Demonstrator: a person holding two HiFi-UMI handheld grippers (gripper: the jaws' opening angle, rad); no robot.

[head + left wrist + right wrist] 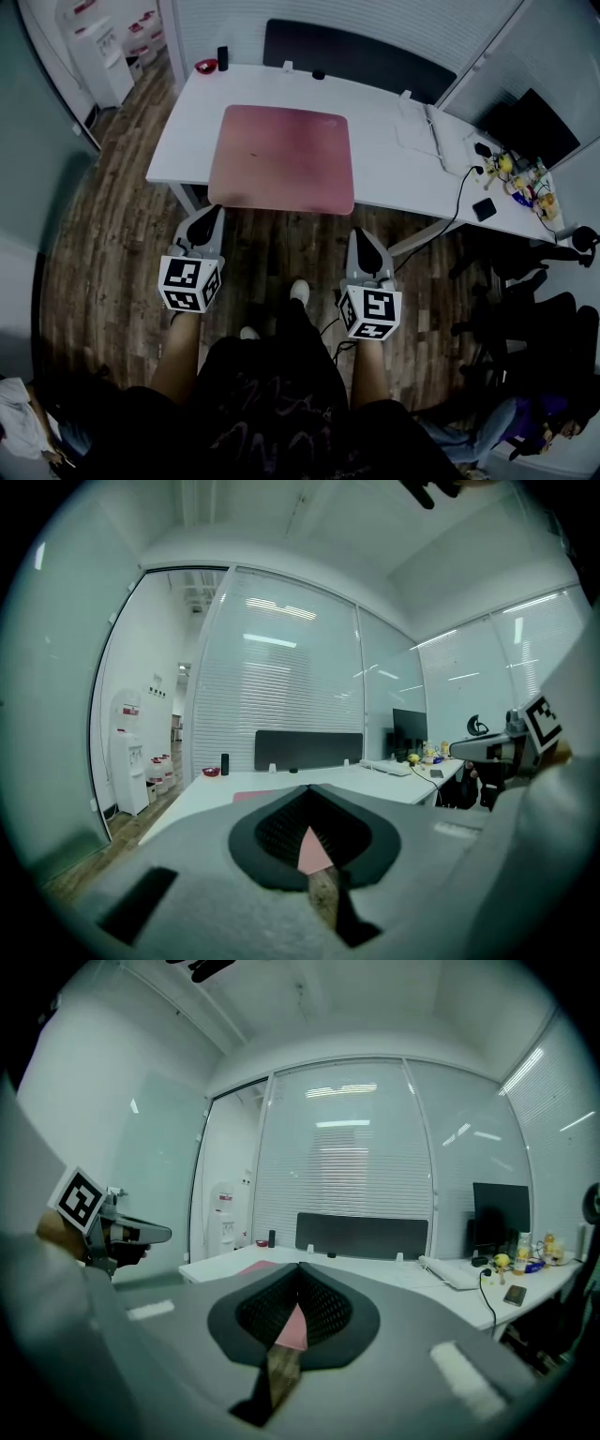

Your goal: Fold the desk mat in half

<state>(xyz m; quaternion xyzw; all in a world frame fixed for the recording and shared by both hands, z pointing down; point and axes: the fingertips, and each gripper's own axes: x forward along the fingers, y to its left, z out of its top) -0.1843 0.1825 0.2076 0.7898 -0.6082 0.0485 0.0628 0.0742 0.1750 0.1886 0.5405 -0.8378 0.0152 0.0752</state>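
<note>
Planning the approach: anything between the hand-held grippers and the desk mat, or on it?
Nothing visible: left hand-held gripper and right hand-held gripper sit short of the desk mat, whose top is bare.

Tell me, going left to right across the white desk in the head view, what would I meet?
Small red bowl → flat pink rectangular desk mat → flat white laptop-like device → small black phone.

- Pink desk mat [281, 155], rectangular with rounded corners; spread out flat, not yet folded
- Lying on the white desk [384, 141], over its left half; near edge right at the desk's front edge
</note>
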